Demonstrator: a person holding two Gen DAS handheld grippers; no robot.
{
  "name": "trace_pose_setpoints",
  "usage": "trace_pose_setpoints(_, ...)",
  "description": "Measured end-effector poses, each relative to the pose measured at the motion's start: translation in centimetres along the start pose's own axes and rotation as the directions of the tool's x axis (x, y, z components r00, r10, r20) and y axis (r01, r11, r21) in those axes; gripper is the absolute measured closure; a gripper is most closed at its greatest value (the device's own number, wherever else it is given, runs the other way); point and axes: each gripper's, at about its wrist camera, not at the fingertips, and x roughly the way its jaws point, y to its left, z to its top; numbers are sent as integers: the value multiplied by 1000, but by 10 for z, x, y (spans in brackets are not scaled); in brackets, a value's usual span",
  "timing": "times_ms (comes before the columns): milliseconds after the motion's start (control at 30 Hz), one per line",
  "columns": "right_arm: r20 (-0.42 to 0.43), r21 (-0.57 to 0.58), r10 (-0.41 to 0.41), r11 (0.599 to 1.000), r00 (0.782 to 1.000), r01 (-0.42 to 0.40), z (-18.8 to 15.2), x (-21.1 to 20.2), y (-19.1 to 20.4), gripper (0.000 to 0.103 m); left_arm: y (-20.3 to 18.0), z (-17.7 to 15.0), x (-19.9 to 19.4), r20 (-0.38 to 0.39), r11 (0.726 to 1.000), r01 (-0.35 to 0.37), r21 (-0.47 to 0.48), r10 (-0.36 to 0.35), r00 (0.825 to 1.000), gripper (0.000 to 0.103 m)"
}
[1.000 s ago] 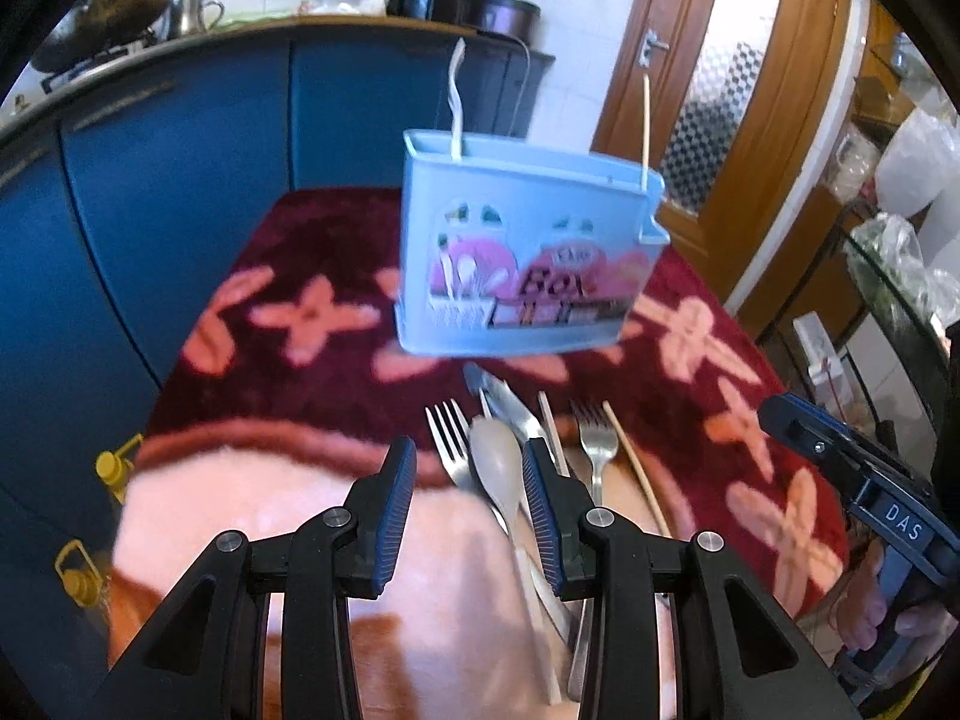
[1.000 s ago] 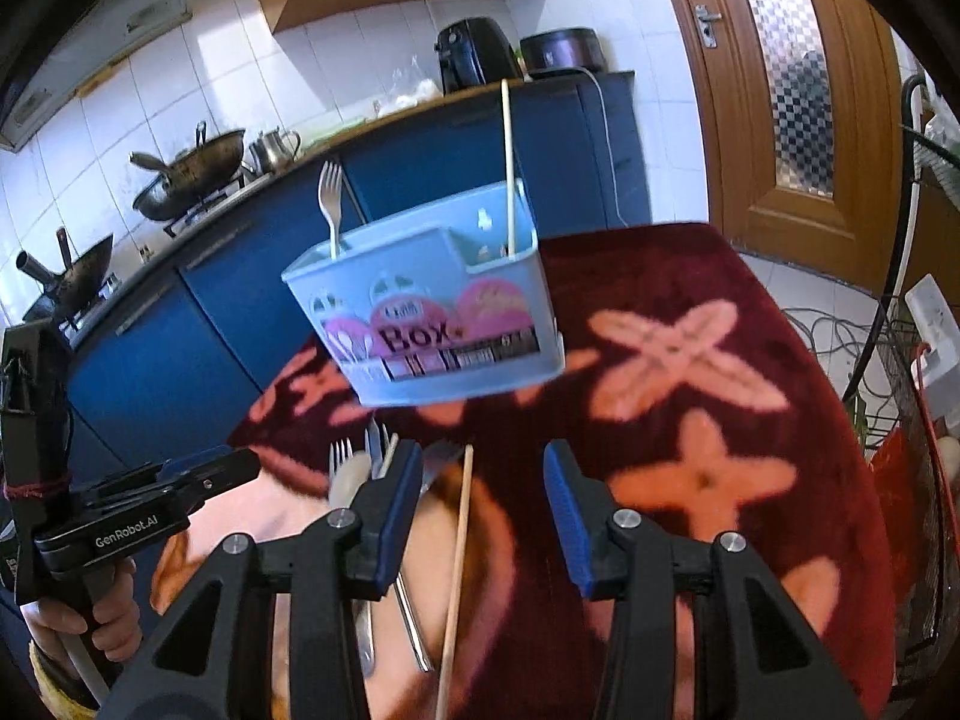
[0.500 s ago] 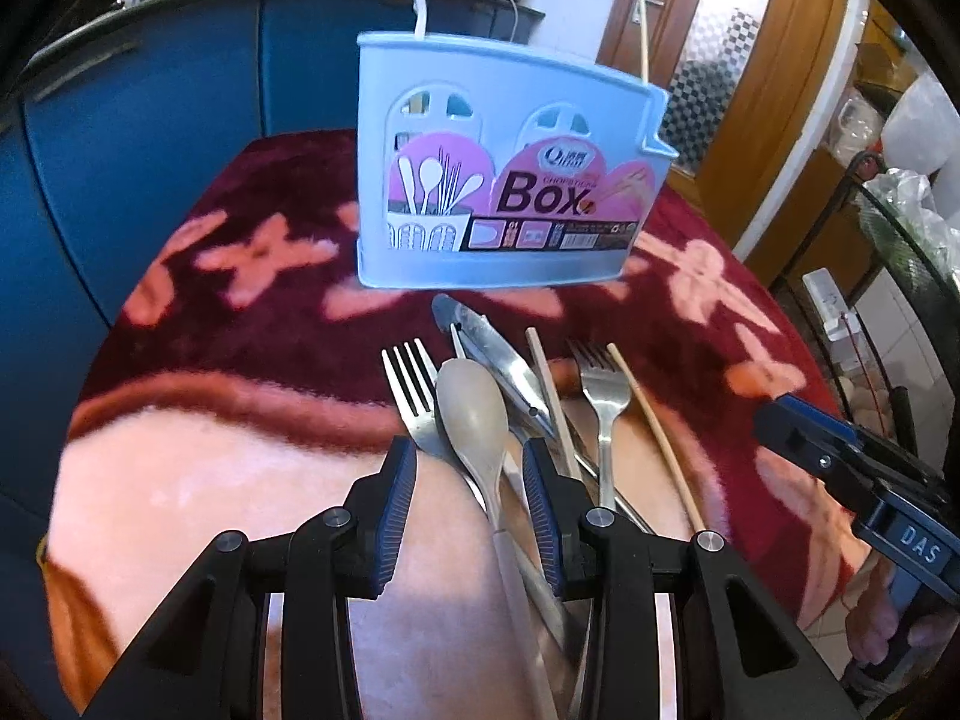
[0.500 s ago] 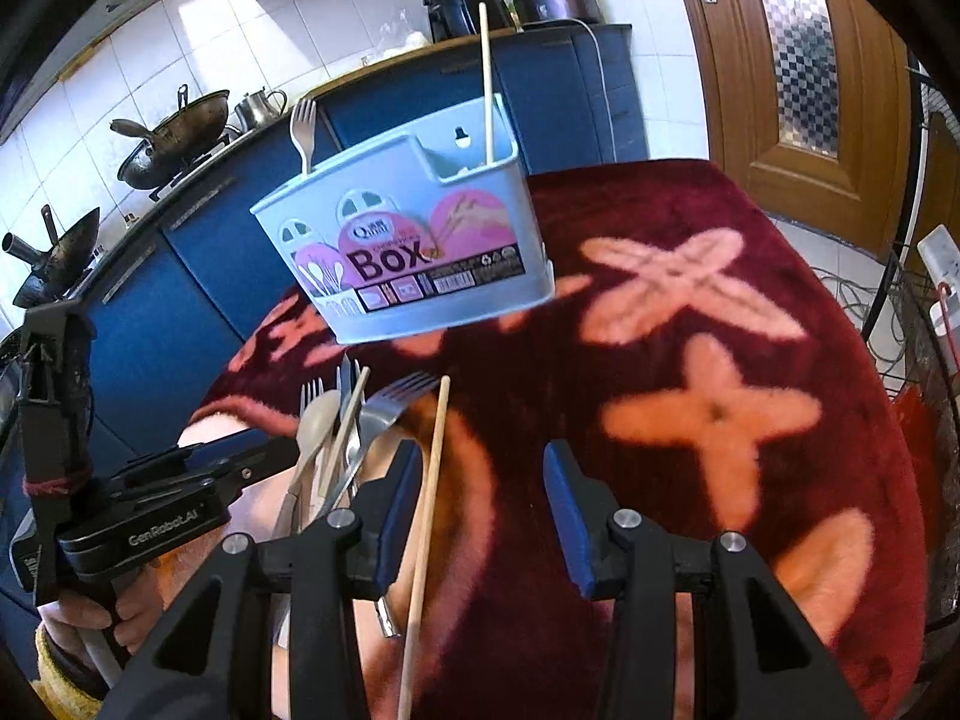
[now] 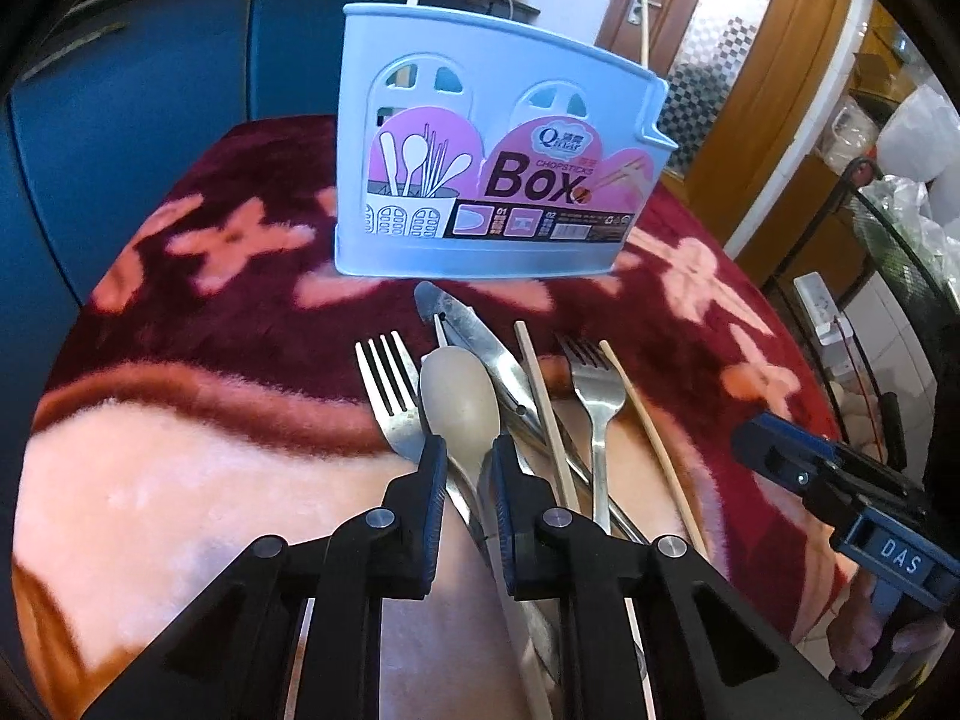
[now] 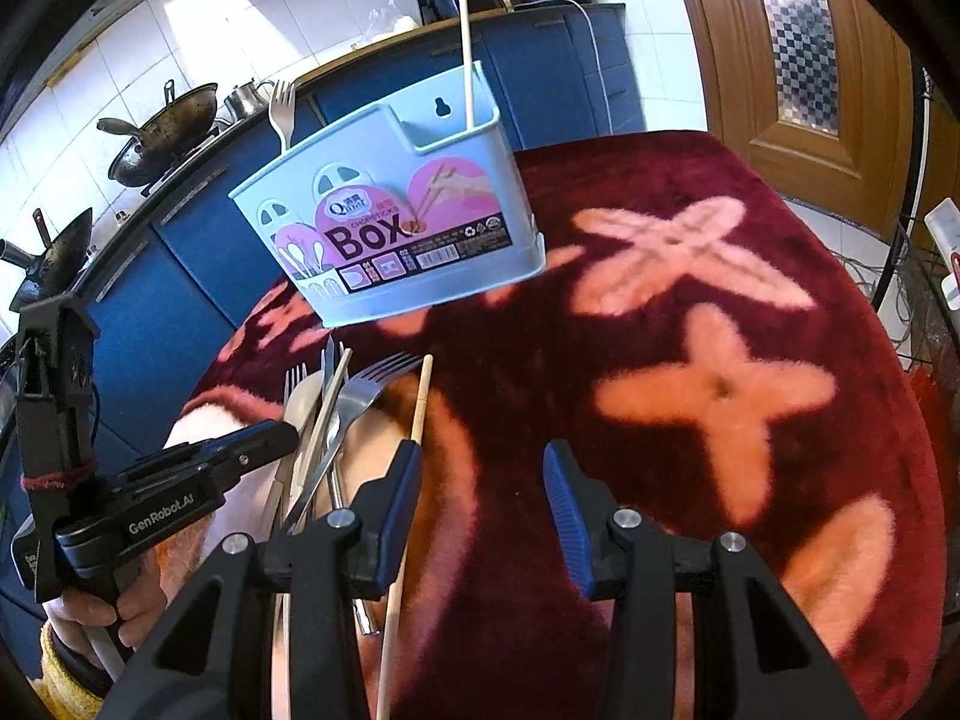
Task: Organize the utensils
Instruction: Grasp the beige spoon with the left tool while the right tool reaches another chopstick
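**Two utensils boxed, a pile left**

Left wrist view: the left gripper (image 5: 465,450) has narrow jaws around the spoon (image 5: 461,393) neck; whether they pinch it is unclear. Forks, a knife and chopsticks lie beside it before the box (image 5: 480,150); their handles are hidden.

Right wrist view: the right gripper (image 6: 480,480) is wide and empty. The box (image 6: 390,210) holds one fork (image 6: 281,114) and one chopstick (image 6: 466,48); its inside is hidden.

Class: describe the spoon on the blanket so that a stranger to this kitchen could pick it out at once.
Find the light blue utensil box standing on the red flowered blanket; a row of cutlery lies just in front of it. The spoon lies second from the left, between the left gripper fingers. It alone has a smooth, pale oval bowl, not tines.
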Motion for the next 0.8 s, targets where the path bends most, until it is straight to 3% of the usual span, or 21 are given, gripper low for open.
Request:
trace_pose_setpoints(433,-24,-21,6,1000,1000,-6,0,7,7,57,-2,-3,1,-47,999,-24,22,25,999,84)
trace_pose_setpoints(800,-69,-32,14,999,998,-16,-2,18,13,57,11,-4,-5,-8,999,38,-34,-38,999,93)
